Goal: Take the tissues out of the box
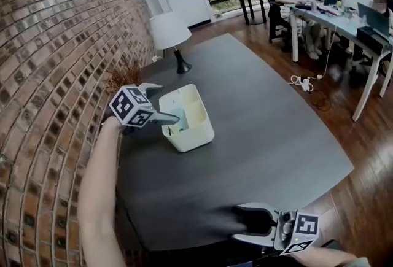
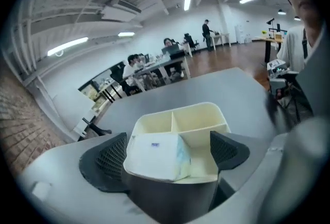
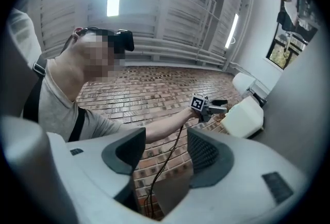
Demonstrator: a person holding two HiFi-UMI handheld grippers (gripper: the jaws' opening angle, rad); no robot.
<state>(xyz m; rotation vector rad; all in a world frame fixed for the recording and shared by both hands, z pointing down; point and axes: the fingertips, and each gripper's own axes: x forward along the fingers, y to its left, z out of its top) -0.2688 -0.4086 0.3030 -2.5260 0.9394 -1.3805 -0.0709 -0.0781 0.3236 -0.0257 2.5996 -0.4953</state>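
Tissues (image 2: 154, 158), as a small white pack, are seen standing in the nearest compartment of the cream box (image 2: 206, 115), rising above its rim. Nothing is judged to have been taken out yet, so both grasp and lift are left to do. The left tool (image 2: 170, 153) is held at the box's end, jaws spread either side of the pack, unclenched. The right tool (image 1: 236, 223) is held low at the table's (image 1: 264, 112) near edge, released and empty.
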